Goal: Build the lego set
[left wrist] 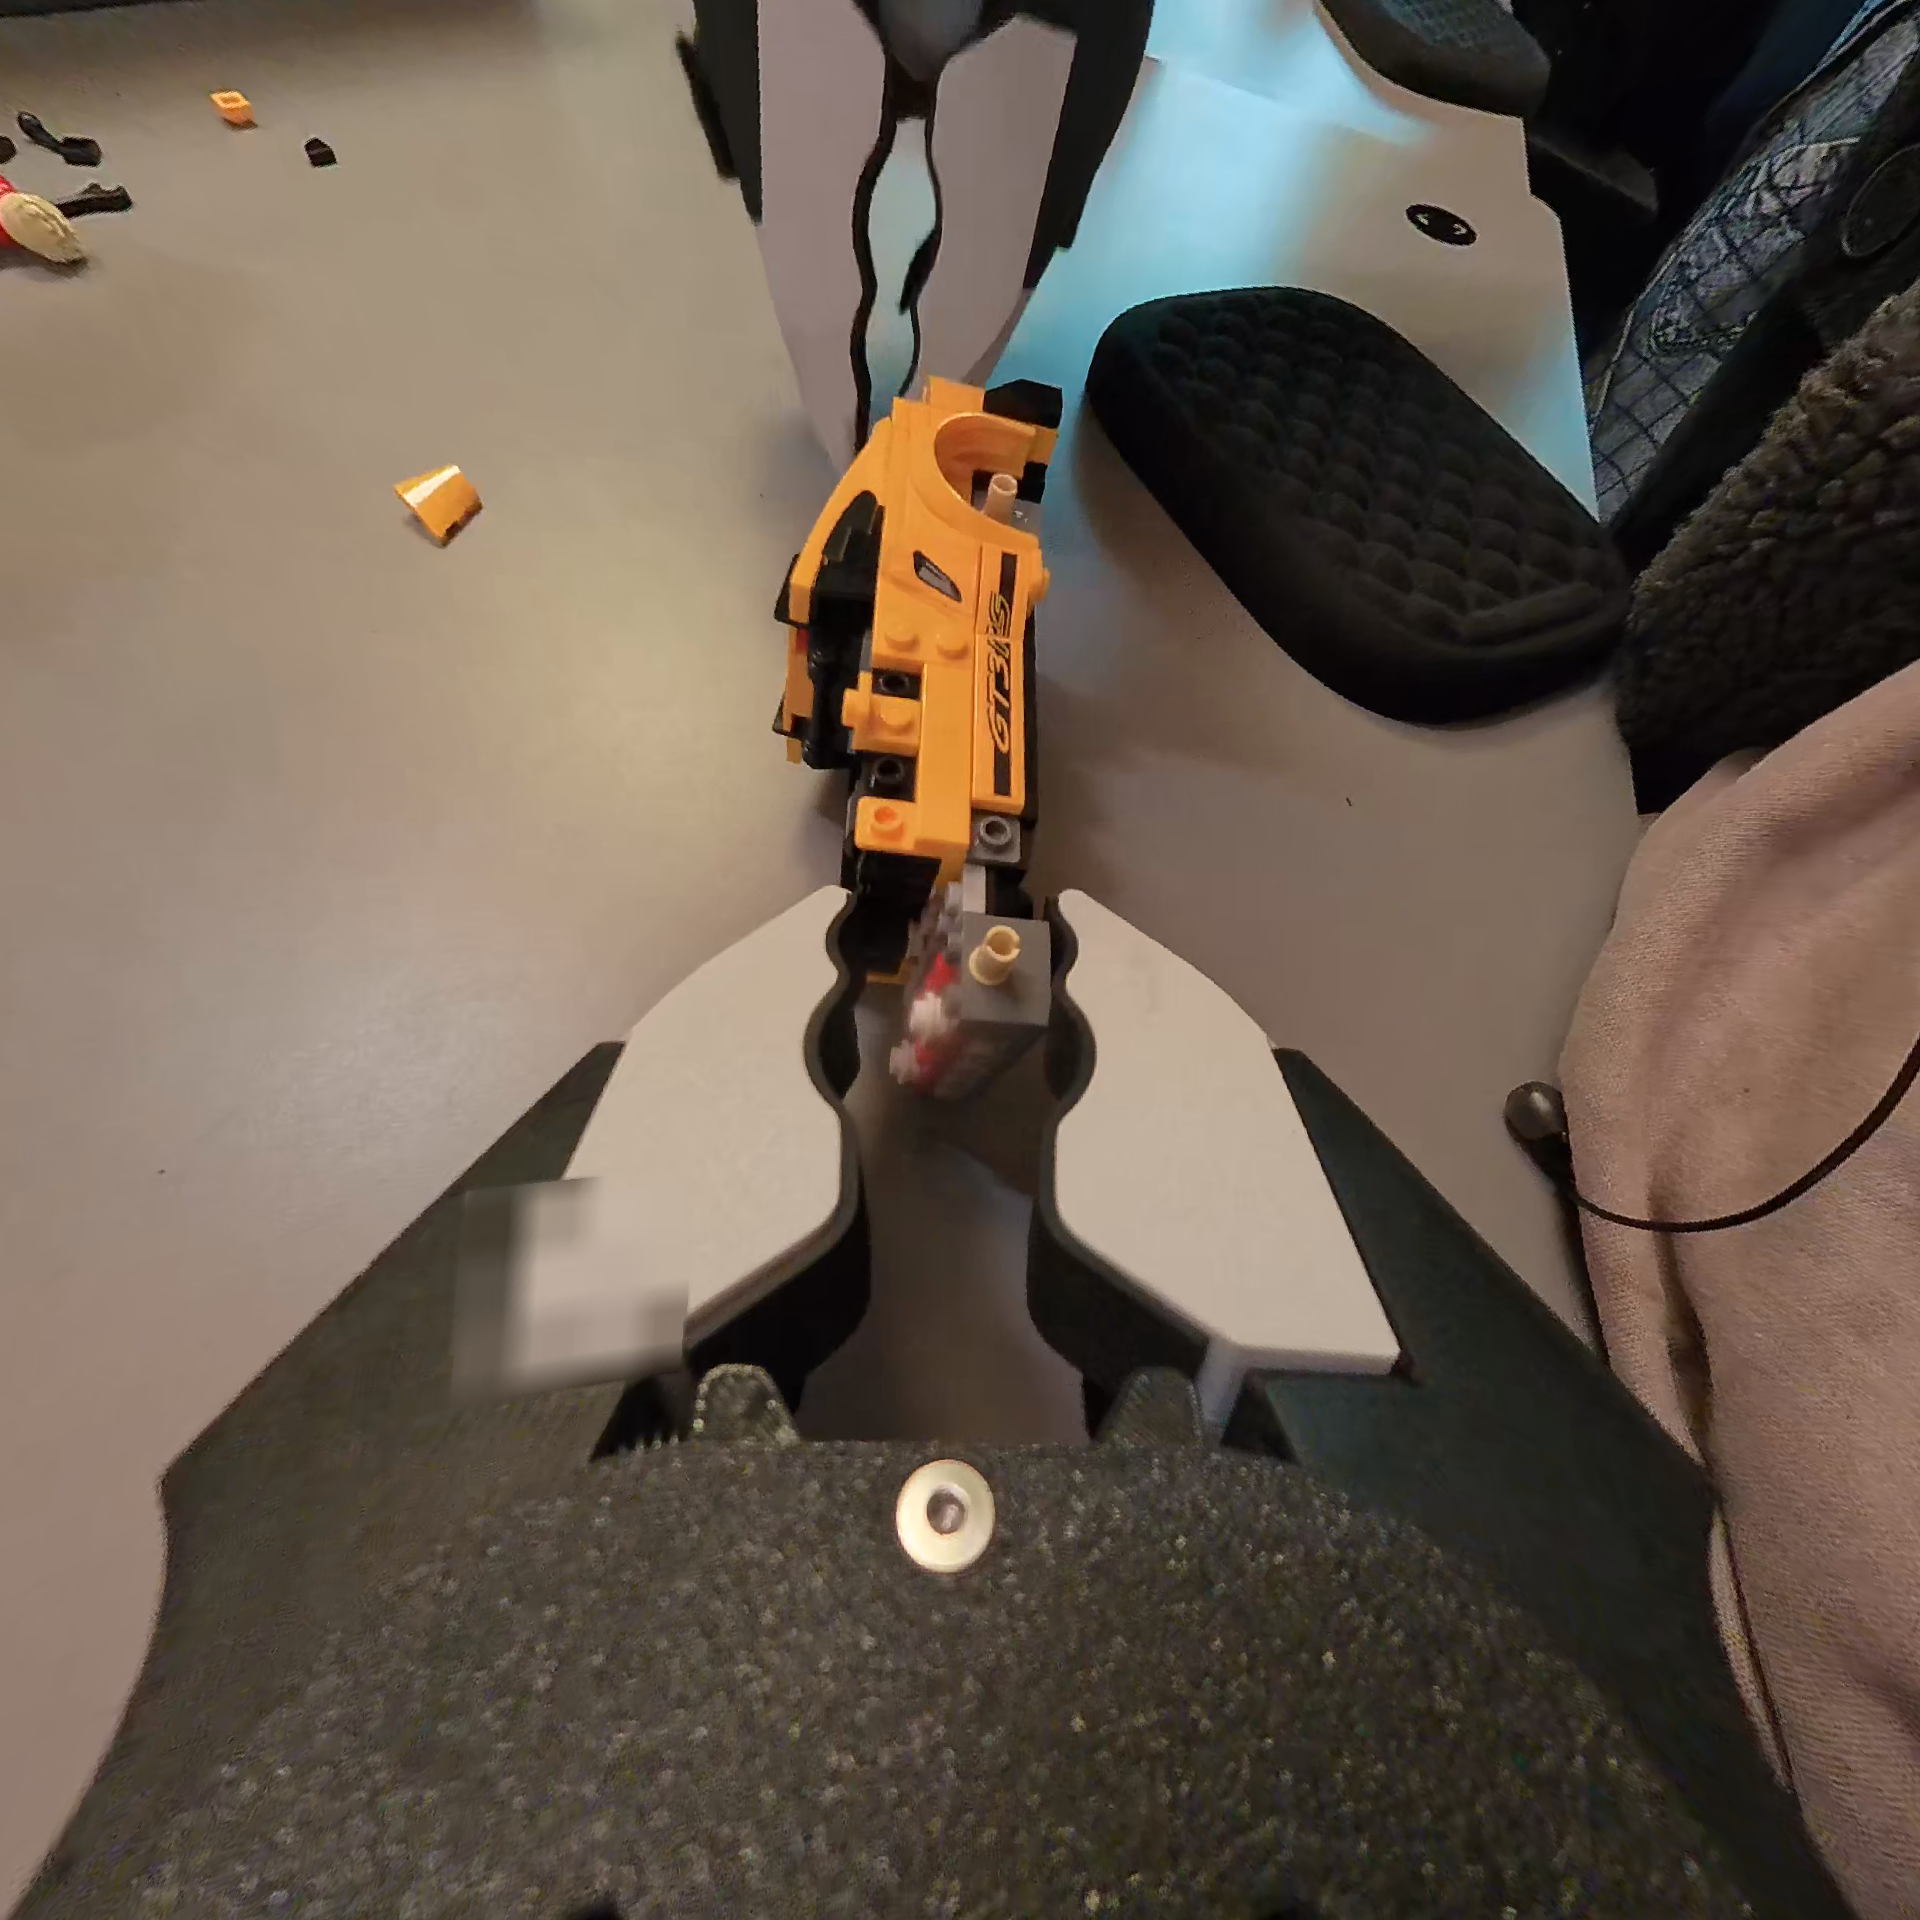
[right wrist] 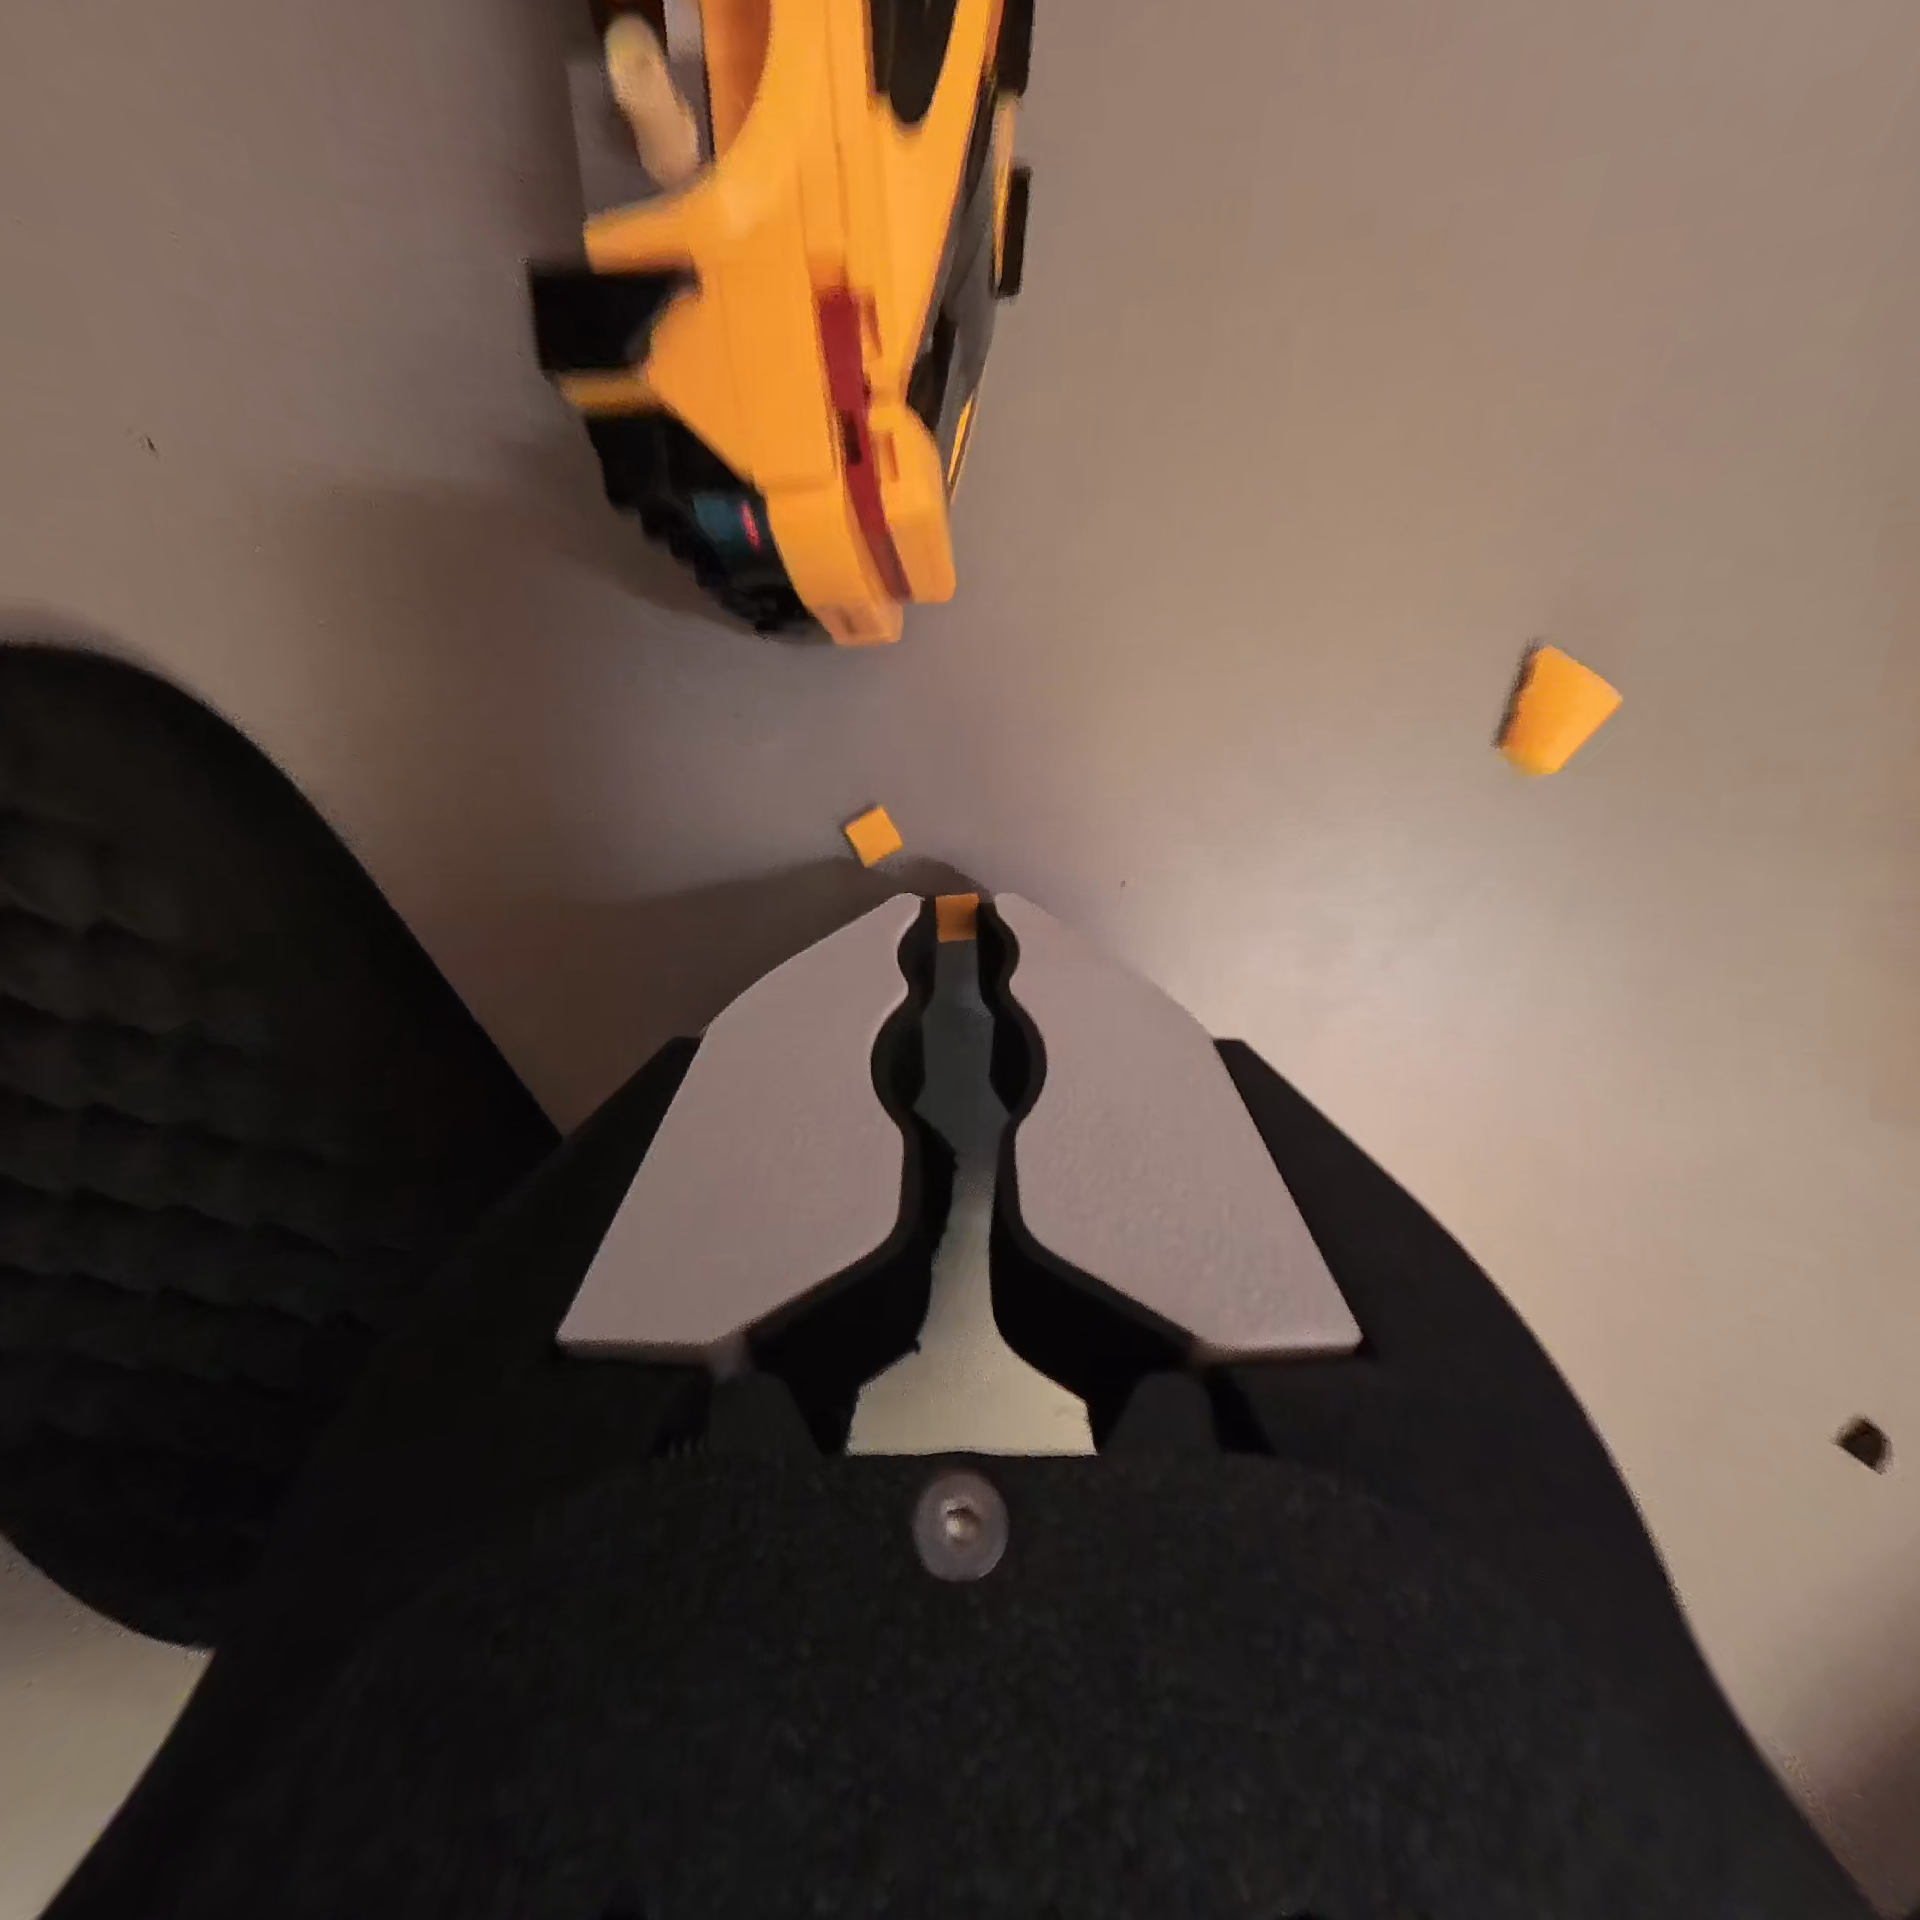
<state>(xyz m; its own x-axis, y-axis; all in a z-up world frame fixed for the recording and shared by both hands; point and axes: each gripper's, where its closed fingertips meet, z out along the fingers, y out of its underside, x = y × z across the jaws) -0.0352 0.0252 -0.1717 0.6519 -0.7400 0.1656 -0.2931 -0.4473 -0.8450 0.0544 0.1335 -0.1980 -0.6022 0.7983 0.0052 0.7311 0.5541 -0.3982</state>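
A: Left gripper (left wrist: 948, 940): jaws part-way apart and clamped on the near end of the orange brick car (left wrist: 925, 623); the dark grey block with the tan peg (left wrist: 1000, 945) sits between the tips, one pad against the block, the other against the car's black underside; the car lies on its side and runs off toward 12 o'clock from the tips, over the grey table (left wrist: 364, 831).

B: And the right one?

A: Right gripper (right wrist: 957, 914): jaws nearly closed, a small orange tile (right wrist: 957, 918) pinched right at the very tips; both pads look to press on it, though the view is blurred. A second small orange tile (right wrist: 873, 834) lies on the table just off the tips at 11 o'clock, apart from them; the car's tail end sits farther out at 11 to 12 o'clock, well apart from those tips.

B: Loose bits?

A: An orange wedge piece (right wrist: 1556, 710) at 2 o'clock of the right gripper; the same piece (left wrist: 438, 501) at 10 o'clock of the left gripper. Black padded rest (left wrist: 1351, 499) at 1 o'clock of the left gripper, near the car but not touching; small black and orange pieces (left wrist: 234, 107) far off at 10 to 11 o'clock.
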